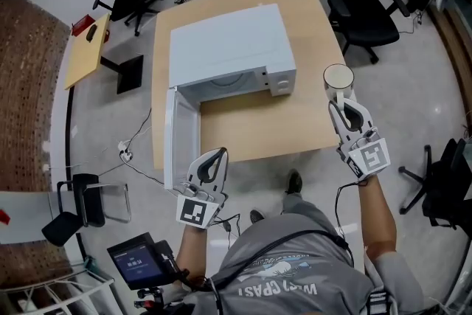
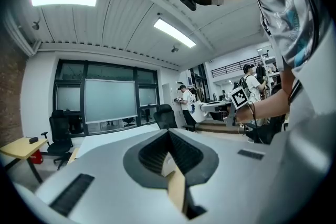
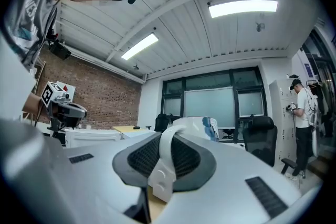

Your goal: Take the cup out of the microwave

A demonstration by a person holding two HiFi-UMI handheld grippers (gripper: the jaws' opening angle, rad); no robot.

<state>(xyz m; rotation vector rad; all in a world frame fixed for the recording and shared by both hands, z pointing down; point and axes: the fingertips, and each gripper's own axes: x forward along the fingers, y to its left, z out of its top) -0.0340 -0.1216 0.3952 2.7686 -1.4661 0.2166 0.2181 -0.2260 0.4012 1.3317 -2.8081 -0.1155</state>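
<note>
In the head view a white microwave (image 1: pixel 228 48) stands on a wooden table (image 1: pixel 295 129), its door (image 1: pixel 181 133) swung open toward me at the left. The white cup (image 1: pixel 338 77) is outside it, held above the table's right edge. My right gripper (image 1: pixel 341 105) is shut on the cup's handle. The right gripper view shows that handle (image 3: pixel 164 165) pinched between the jaws, with the cup body (image 3: pixel 197 126) beyond the right gripper (image 3: pixel 167 155). My left gripper (image 1: pixel 220 153) hangs just off the table's near edge beside the door, jaws together and holding nothing, as the left gripper (image 2: pixel 169 136) also appears in its own view.
Black office chairs (image 1: pixel 361 4) stand behind and to the right of the table. A small yellow side table (image 1: pixel 87 48) is at the left, and cables (image 1: pixel 133 147) lie on the floor. People (image 2: pixel 185 102) stand far off by the windows.
</note>
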